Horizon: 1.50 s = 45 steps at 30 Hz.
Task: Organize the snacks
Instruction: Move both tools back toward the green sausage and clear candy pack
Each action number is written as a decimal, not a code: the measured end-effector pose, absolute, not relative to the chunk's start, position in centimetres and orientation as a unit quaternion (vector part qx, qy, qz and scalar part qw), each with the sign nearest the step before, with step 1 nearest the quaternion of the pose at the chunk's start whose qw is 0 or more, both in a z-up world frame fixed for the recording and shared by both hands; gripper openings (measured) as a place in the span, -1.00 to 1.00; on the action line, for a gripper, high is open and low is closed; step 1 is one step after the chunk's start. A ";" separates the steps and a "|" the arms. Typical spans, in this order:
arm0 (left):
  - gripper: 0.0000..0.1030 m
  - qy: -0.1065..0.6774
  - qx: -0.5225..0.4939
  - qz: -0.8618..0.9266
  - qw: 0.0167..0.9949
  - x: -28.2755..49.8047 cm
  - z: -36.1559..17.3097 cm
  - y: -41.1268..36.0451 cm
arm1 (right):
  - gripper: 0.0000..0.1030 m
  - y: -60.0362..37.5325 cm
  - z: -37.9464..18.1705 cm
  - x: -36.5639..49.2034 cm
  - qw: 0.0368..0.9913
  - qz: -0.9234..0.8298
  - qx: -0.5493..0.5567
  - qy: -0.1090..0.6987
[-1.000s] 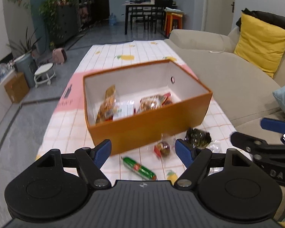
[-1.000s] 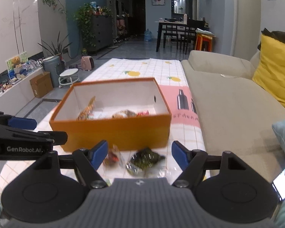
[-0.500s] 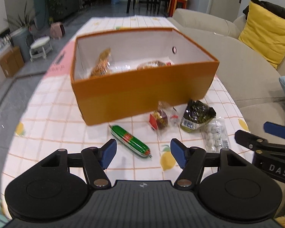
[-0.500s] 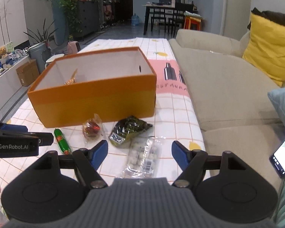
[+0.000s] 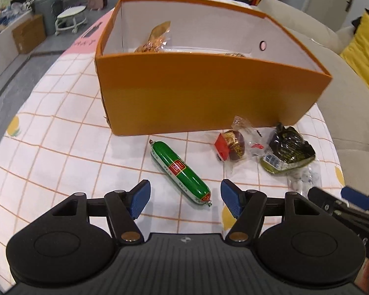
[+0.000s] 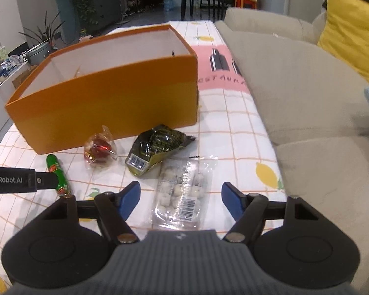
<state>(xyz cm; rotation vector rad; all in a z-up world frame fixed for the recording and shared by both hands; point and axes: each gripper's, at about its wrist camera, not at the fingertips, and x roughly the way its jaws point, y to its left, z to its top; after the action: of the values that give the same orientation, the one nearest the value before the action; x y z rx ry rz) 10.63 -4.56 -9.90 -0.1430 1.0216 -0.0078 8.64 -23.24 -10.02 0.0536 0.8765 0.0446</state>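
Both my tongs have dropped toward the counter [image 5: 61,132]: left tongs [image 5: 184,196] gape over the green sausage [image 5: 180,169], right tongs [image 6: 180,198] gape over the clear packet [image 6: 182,194]; best straddle each squarely before squeezing.

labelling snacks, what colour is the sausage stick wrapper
Green with a red label, clearest in the left wrist view: sausage stick.

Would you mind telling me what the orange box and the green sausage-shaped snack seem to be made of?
The orange box looks like matte cardboard: thin stiff walls, a plain white inside and a punched hole in one wall. The green sausage snack seems wrapped in glossy plastic film, judging by its shine and its pinched end; a metal clip there cannot be told.
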 end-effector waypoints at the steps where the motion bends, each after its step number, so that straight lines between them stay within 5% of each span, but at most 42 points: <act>1: 0.49 0.490 -0.071 0.001 0.869 10.9 -10.1 -4.6 | 0.40 -23.2 -10.3 8.8 0.903 0.020 0.030 0.428; 12: 0.49 0.506 -0.084 0.034 0.858 12.8 -11.8 -4.3 | 0.55 -22.8 -13.0 10.9 0.892 0.004 0.027 0.452; 23: -0.06 0.494 -0.063 0.020 0.867 12.9 -11.9 -4.4 | 0.56 -22.1 -14.0 11.5 0.893 0.005 -0.002 0.450; 32: -0.28 0.499 -0.040 0.000 0.866 12.9 -12.0 -5.3 | 0.16 -21.8 -13.8 11.3 0.896 0.013 -0.012 0.444; 45: -0.35 0.522 0.005 -0.037 0.852 10.3 -11.8 -7.0 | 0.11 -21.3 -13.4 10.4 0.881 0.014 -0.017 0.473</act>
<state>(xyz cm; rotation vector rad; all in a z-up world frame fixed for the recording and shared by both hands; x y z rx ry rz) 10.32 -7.01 -11.81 0.0104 1.0992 -0.0788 10.39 -21.35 -13.36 -0.0359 0.9859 0.0290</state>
